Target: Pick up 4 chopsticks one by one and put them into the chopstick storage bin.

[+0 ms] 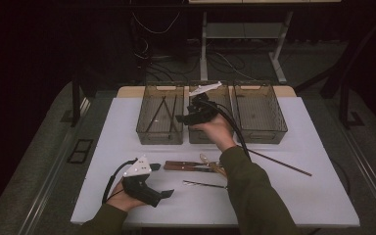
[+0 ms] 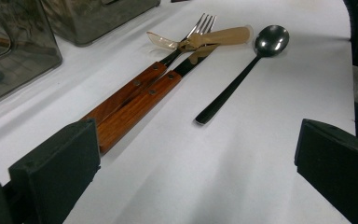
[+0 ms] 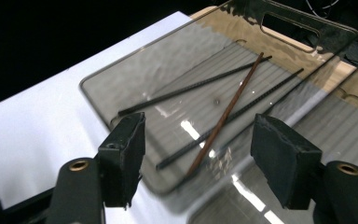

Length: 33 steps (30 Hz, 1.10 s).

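The right gripper (image 1: 183, 118) hung over the far-left bin (image 1: 143, 128) with jaws parted and empty, a brown chopstick (image 3: 225, 114) lying among dark ones inside as if for sorting, while the left gripper (image 1: 168, 194), also spread empty, waited beside the near cutlery (image 1: 196, 166).

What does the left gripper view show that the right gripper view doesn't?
Left gripper view: the wooden-handled fork and knife lying side by side, a clear plastic utensil across their tips, and a dark spoon to one side. Right gripper view: the smoky bin from above, holding two black chopsticks and one brown chopstick. Both: the white table and an open gripper with nothing between its pads.
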Motion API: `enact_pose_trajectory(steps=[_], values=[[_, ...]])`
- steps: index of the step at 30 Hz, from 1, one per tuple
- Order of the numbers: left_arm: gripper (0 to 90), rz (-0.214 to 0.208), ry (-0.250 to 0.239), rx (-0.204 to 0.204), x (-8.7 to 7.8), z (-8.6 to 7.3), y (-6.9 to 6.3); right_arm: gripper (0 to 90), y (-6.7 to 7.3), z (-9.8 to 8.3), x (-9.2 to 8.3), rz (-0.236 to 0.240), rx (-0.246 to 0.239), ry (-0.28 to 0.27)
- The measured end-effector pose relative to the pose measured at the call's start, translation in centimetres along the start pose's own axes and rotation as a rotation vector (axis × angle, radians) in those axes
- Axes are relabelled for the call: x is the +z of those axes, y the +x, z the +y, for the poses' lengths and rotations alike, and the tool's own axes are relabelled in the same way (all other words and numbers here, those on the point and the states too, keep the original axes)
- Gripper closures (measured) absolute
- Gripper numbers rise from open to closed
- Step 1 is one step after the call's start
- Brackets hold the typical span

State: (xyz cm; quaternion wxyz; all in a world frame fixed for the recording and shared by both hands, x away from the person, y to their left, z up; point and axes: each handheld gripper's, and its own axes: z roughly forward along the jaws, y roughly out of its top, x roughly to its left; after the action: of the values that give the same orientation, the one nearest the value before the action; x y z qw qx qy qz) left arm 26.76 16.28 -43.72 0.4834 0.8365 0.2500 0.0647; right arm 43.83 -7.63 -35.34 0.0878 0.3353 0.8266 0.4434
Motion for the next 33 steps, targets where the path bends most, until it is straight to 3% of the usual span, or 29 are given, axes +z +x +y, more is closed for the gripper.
enact_pose_trajectory(steps=[17,24,33], values=[[0.0,0.017,0.015,-0.004,0.0,-0.1,0.2,31.8,-1.1,-4.0,-6.3,0.038,-0.074,-0.028],[0.0,0.021,0.015,-0.012,0.0,-0.2,0.3,31.8,-1.8,-6.3,-8.6,0.061,-0.066,-0.044],[0.0,0.024,0.02,-0.007,0.1,-0.2,0.4,28.8,-2.9,-10.0,-11.4,0.042,-0.065,-0.034]])
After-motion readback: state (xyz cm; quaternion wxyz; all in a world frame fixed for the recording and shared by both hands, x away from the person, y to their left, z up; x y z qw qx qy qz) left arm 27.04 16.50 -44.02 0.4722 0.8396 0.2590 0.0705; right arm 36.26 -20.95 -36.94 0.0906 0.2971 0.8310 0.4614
